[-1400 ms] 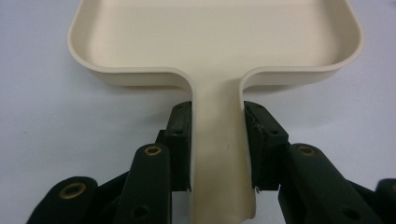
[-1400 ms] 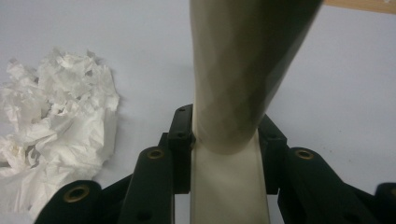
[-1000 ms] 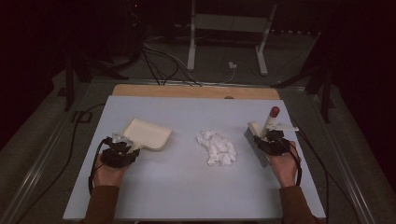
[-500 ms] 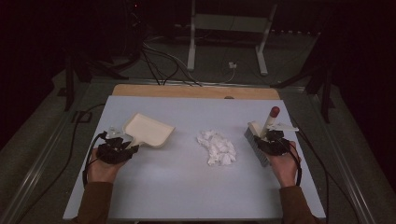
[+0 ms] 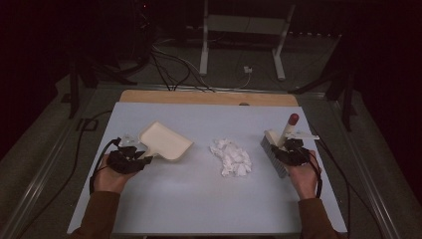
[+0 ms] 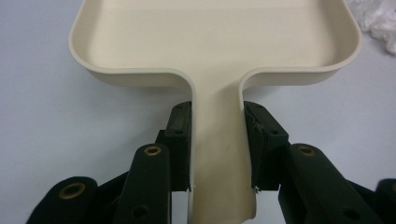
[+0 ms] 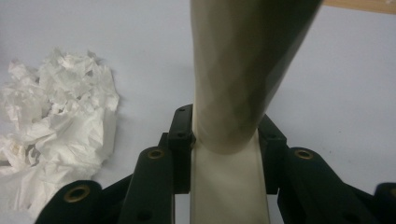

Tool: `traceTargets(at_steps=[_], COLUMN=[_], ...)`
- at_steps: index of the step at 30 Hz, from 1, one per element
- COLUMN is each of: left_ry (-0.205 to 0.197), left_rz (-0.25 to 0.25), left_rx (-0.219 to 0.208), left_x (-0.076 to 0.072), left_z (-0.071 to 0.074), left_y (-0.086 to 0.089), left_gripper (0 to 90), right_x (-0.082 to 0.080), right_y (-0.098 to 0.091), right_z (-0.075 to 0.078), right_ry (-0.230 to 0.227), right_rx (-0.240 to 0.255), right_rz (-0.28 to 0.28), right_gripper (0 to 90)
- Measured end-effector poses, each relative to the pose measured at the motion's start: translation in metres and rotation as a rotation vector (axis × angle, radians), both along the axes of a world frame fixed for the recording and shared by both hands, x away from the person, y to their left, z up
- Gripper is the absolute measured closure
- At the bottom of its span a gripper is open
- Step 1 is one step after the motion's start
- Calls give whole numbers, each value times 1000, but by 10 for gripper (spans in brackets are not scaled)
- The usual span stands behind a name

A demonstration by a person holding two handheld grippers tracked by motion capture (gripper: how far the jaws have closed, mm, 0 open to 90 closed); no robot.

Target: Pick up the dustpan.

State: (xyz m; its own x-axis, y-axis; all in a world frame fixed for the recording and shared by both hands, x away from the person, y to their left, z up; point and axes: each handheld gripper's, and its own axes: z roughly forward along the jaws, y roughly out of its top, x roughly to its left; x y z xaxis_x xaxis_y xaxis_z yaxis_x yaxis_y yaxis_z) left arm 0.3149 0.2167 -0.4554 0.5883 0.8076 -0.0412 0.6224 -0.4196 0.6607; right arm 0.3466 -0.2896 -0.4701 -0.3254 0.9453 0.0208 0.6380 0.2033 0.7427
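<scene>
A cream dustpan (image 5: 166, 142) lies on the pale blue tabletop (image 5: 199, 204) at the left, its mouth turned toward a pile of crumpled white paper (image 5: 231, 157) in the middle. My left gripper (image 5: 145, 158) is shut on the dustpan's handle (image 6: 218, 140), with a pad pressed on each side. At the right, my right gripper (image 5: 284, 148) is shut on the cream handle of a hand brush (image 5: 272, 149), whose red tip (image 5: 293, 118) points up and away. The brush handle (image 7: 233, 70) rises between the jaws, and the paper pile (image 7: 56, 126) lies to its left.
A wooden strip (image 5: 209, 97) edges the table's far side. Cables (image 5: 169, 69) and a white stand's legs (image 5: 241, 45) sit on the floor beyond. Bare tabletop stretches in front of the paper, between the person's two forearms.
The left hand has shifted slightly, nudging the dustpan a little toward the paper. The right hand and brush have kept still.
</scene>
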Motion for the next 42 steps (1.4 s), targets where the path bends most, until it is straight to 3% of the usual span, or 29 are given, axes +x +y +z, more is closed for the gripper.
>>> traceTargets(at_steps=[5, 12, 17, 28, 33, 42], left_ry=[-1, -15, -12, -9, -15, -17], left_rz=[-43, -125, -154, -248, -293, -328], left_rx=[26, 50, 64, 105, 114, 116], left_x=[-1, -3, -2, 1, 2, 2], left_z=[1, 1, 0, 0, -1, -2], left_y=[-5, -15, -22, -39, -44, -47], left_gripper=[666, 666, 666, 666, 665, 665], right_x=[3, 11, 17, 21, 23, 27], right_y=[0, 1, 5, 21, 24, 30], right_z=[3, 19, 27, 23, 23, 19], right_ry=[2, -34, -52, -101, -97, -90], right_rx=[7, 18, 2, -37, -38, -50], right_rz=[24, 78, 113, 235, 244, 262], right_gripper=[670, 671, 671, 670, 670, 670])
